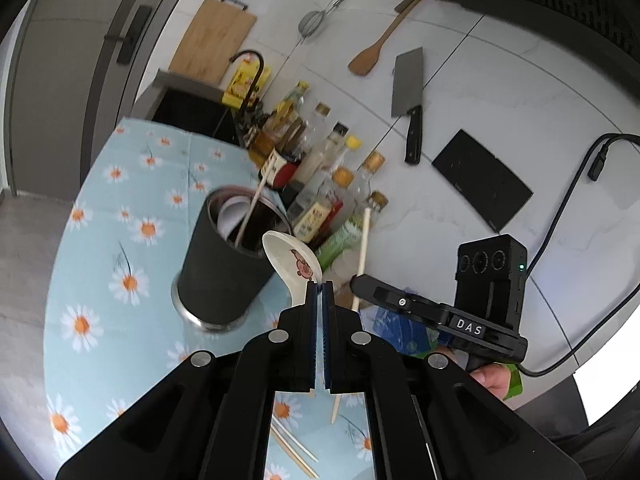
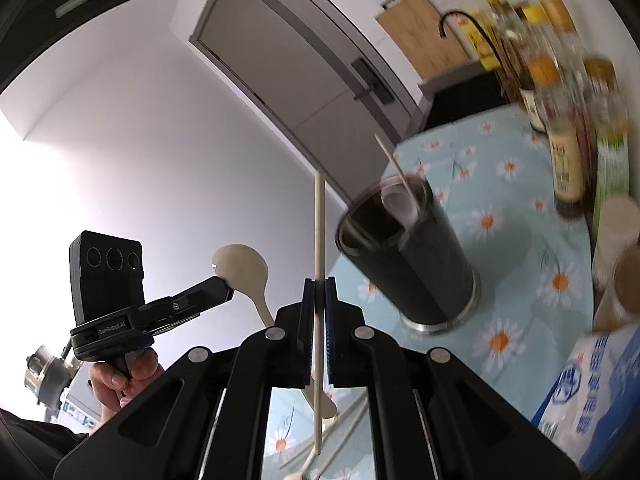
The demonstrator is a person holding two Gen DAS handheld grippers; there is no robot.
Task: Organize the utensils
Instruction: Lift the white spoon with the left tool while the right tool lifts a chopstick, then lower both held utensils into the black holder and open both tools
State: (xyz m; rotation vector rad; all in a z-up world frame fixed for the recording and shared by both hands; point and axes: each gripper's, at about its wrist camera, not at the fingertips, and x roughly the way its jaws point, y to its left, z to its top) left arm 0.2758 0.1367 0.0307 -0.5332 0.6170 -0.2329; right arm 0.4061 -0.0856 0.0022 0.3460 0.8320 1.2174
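Left tool (image 1: 319,285): its two fingers are pressed together on the handle of a white spoon (image 1: 294,266). The spoon's bowl, with a small cartoon picture on it, sticks up past the tips, toward 11 o'clock.
Right tool (image 2: 319,280): its fingers are squeezed onto one pale chopstick (image 2: 319,240). The stick stands almost straight up, toward 12 o'clock, and its other end hangs down below the fingers.
Black cup (image 1: 224,260): a tall dark holder that stands on the desk. In the left view it is at 10 o'clock from the spoon, just beside it. One chopstick and something white are already inside it.
Desk (image 1: 104,216): it has a light blue cloth with daisies on it.
Loose chopsticks (image 1: 294,450): more pale sticks lie flat on the cloth under the left tool, at 6 o'clock.
Bottles (image 1: 320,168): a bunch of sauce bottles stands behind the cup, at 1 o'clock from it.
Wall: a knife (image 1: 408,100) and a wooden spatula (image 1: 378,44) hang there.
Blue and white pack (image 2: 592,392): it sits at 4 o'clock in the right view.
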